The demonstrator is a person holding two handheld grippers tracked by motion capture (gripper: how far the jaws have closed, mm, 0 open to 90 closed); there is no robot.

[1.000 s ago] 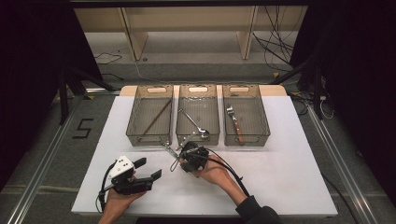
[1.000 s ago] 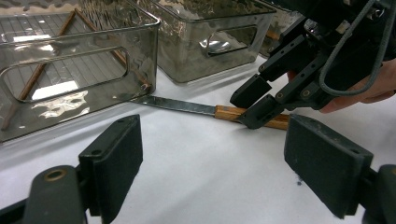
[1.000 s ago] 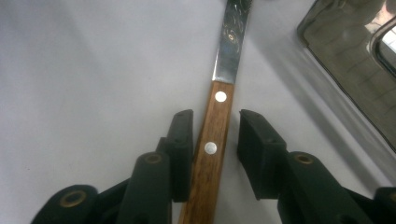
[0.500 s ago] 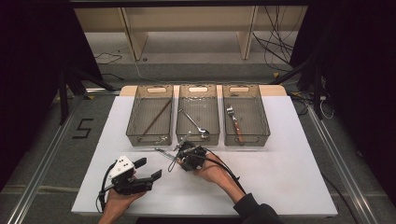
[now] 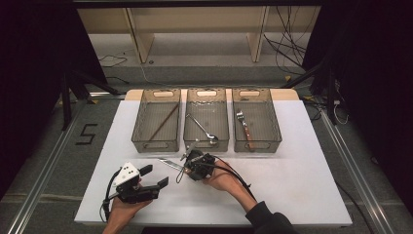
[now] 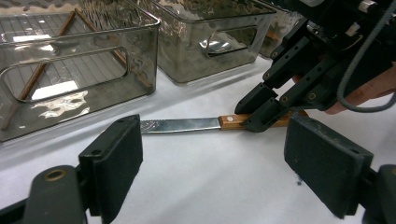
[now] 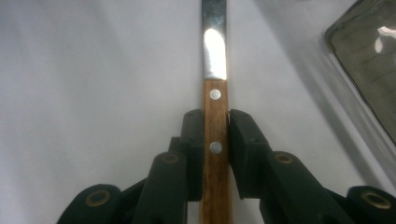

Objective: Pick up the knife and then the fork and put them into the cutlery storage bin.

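Observation:
A knife with a wooden handle [image 7: 215, 100] and a steel blade [image 6: 180, 125] lies flat on the white table [image 5: 302, 195], just in front of the bins. My right gripper [image 7: 215, 119] is low over it. Its jaws have just been closing and both pads now press the sides of the handle. In the high view my right gripper [image 5: 187, 165] points left along the knife [image 5: 166, 163]. My left gripper [image 5: 155, 175] hovers at the front left, open with nothing between its pads [image 6: 116, 149], facing the knife and the right gripper [image 6: 254, 109].
Three clear grey bins stand in a row behind the knife. The left bin [image 5: 138, 122] holds chopsticks [image 5: 163, 122], the middle bin [image 5: 206, 92] a spoon [image 5: 202, 129], the right bin [image 5: 276, 124] a fork [image 5: 243, 124]. White table stretches to the right.
The right gripper's jaws have drawn in against the knife handle. Both hands stay where they were, and the left gripper is still open.

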